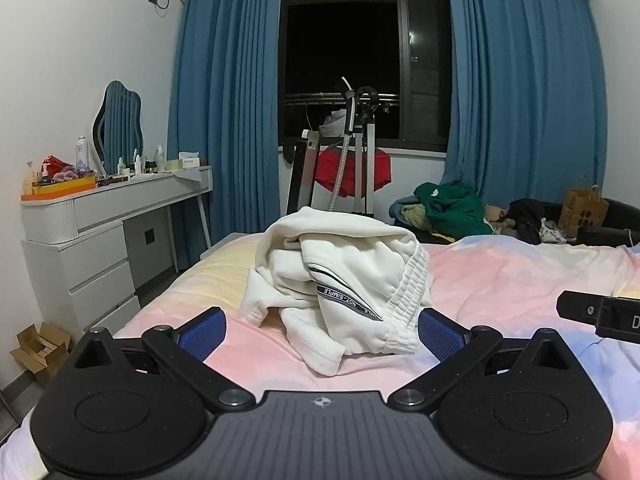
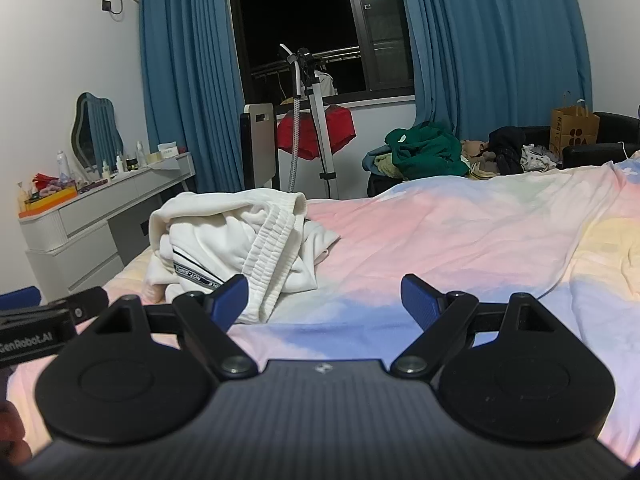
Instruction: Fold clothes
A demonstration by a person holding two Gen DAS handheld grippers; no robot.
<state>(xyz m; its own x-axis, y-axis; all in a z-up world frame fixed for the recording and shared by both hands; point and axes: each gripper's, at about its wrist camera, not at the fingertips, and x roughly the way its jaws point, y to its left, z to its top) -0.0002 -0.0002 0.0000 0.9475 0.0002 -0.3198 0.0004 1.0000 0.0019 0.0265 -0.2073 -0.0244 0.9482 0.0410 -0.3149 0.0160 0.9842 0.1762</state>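
Ahead, we see the crumpled white trousers (image 1: 340, 280) heaped on the bed (image 1: 500, 280), directly before our left tool (image 1: 322, 330), nearer than our right tool (image 2: 324, 300); both tools gape apart, empty.

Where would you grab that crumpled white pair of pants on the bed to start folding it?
Grip the ribbed elastic waistband of the white pants. It is the thick, exposed edge on the heap's right side, so the open right hand-held gripper could likely come in from the right, over the bare bedsheet.
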